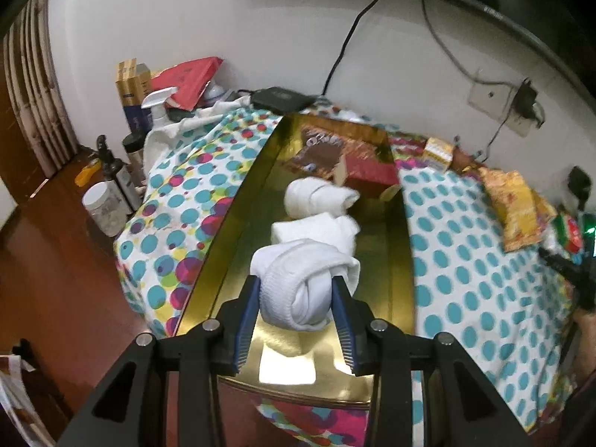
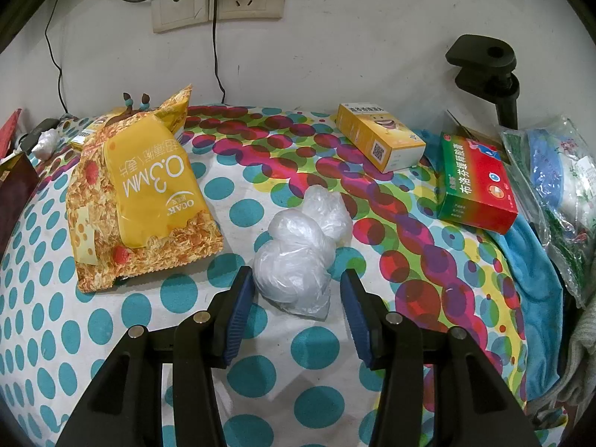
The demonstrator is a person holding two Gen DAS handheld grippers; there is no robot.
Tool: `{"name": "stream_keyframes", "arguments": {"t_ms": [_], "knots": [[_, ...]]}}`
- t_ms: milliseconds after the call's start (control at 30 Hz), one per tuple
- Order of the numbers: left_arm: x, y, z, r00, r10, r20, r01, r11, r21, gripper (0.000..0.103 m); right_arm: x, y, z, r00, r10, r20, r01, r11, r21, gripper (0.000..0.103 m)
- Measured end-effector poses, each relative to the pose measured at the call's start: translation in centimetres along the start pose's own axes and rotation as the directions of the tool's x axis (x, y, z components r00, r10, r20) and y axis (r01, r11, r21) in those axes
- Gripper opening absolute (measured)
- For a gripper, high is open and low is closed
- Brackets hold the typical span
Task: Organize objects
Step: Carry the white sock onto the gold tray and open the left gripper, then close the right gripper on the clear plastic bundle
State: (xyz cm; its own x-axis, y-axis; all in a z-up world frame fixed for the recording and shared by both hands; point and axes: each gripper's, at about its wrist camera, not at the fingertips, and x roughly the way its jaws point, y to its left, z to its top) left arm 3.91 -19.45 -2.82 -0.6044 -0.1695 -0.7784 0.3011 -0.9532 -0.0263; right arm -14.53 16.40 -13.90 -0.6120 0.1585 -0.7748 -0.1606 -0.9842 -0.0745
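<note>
In the left wrist view my left gripper [image 1: 296, 288] is shut on a rolled white sock [image 1: 301, 283], held over the near end of a gold tray [image 1: 238, 223]. Two more rolled white socks [image 1: 316, 195] [image 1: 316, 232] lie in the tray, with a brown chocolate packet [image 1: 320, 149] and a red box [image 1: 368, 173] at its far end. In the right wrist view my right gripper [image 2: 296, 283] is open, its fingers either side of a crumpled clear plastic bag [image 2: 301, 249] on the dotted cloth; the left pad is close to it, the right pad stands apart.
A yellow snack bag [image 2: 141, 193] lies left of the plastic bag. A yellow box [image 2: 380, 139], a red-green medicine box [image 2: 476, 186] and bagged items [image 2: 555, 190] sit at the right. Bottles and jars [image 1: 108, 186] stand left of the tray. Wall sockets [image 2: 219, 0] and cables are behind.
</note>
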Motion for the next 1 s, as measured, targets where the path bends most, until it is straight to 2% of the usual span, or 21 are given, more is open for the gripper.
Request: {"name": "stream_keyframes", "arguments": {"t_ms": [267,433,767,1000], "knots": [[1.5,0.6,-0.3,0.998,0.027,-0.048,-0.029,0.999,-0.032,0.042,0.0,0.1,0.1,1.000,0.000,0.000,0.000,1.000,-0.002,0.047],[1.5,0.9,-0.3,0.998,0.010,-0.056,-0.014,0.998,-0.056,0.042,0.0,0.0,0.1,1.000,-0.001,0.000,0.001,1.000,-0.004,0.047],[-0.3,1.7,-0.2,1.000,0.013,0.001,-0.013,0.997,-0.082,0.045,0.2,-0.1,0.3,0.999,-0.033,0.008,0.033,0.999,-0.035,0.047],[-0.7,1.4,-0.4,1.000,0.001,0.002,-0.001,0.997,-0.071,0.046,0.3,-1.3,0.6,0.999,-0.036,0.026,0.037,0.997,-0.063,0.036]]}}
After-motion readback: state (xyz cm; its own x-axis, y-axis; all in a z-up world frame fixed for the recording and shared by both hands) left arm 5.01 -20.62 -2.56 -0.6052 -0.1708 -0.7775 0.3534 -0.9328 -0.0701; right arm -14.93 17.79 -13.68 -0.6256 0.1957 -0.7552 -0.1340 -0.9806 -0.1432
